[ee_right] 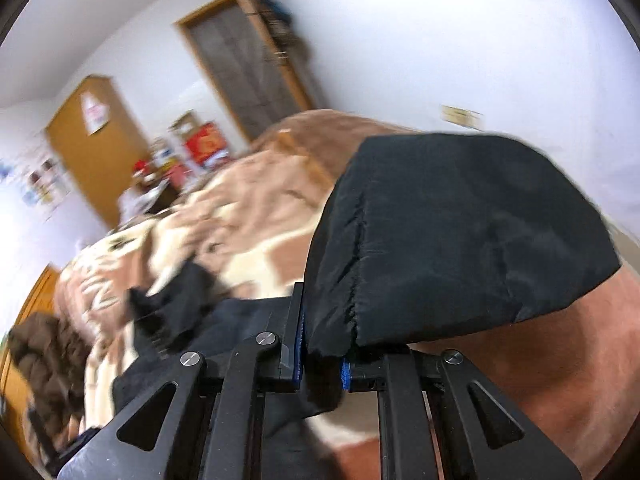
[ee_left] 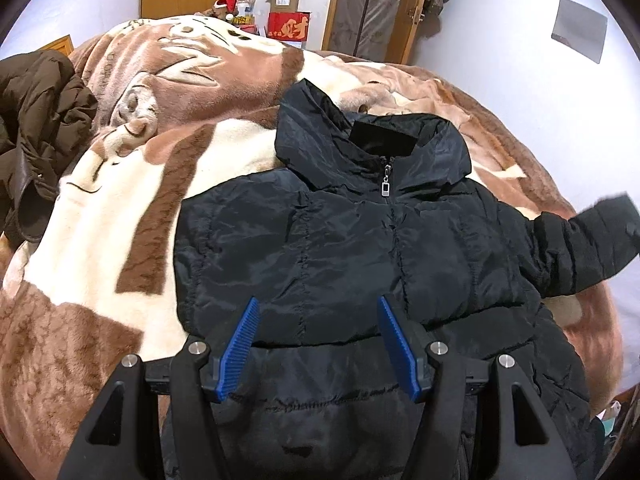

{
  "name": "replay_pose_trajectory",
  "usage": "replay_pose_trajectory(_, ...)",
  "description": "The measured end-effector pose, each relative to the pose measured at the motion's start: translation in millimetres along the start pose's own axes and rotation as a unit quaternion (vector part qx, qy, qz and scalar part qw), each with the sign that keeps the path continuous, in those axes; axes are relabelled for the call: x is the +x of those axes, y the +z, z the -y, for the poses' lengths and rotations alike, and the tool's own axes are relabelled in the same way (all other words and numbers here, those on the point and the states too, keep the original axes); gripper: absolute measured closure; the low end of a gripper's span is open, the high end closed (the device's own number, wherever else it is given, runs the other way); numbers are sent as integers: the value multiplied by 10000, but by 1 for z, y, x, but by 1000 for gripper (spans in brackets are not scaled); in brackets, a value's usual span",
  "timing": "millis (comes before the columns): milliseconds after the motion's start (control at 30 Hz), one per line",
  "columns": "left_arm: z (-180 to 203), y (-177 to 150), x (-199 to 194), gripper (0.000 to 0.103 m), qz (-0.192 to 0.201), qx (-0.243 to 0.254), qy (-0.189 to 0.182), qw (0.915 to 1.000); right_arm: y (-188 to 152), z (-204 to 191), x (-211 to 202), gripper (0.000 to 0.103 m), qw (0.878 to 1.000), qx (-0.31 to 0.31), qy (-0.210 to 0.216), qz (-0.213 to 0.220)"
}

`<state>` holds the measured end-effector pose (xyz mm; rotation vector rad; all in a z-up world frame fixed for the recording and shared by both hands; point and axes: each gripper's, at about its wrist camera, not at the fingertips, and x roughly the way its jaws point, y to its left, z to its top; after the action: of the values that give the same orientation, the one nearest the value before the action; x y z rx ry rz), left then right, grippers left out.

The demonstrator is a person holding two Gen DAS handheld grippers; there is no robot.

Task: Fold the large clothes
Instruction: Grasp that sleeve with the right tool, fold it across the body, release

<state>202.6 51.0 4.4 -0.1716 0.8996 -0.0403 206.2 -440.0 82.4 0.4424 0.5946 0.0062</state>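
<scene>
The black jacket (ee_left: 360, 240) lies zipped on the bed's blanket (ee_left: 120, 208), the left tool (ee_left: 318, 344) gaping above it, while the right tool (ee_right: 320, 364), blurred, apparently pinches its sleeve (ee_right: 460, 240).

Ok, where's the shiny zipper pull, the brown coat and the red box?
Silver metal zipper pull (ee_left: 385, 188), left wrist view, its flat tab.
Brown puffy coat (ee_left: 44, 120), left wrist view, its crumpled middle.
Red cardboard box (ee_left: 289, 27), left wrist view, its front face.
</scene>
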Motion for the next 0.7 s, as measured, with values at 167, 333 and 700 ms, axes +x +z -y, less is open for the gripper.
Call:
replay_pose_trajectory(167, -9, -3, -8, 39, 60, -139, -53, 9999, -9, -74, 19, 89, 9960, -580, 602, -307)
replay_pose_trajectory(333, -20, -5, -8, 39, 93, -325, -55, 9994, -39, -140, 67, 89, 9857, -1149, 924, -821)
replay_pose_trajectory(700, -53, -19, 5, 39, -64, -675, 12, 9977, -147, -200, 181, 71, 9498, -1873, 978, -2309)
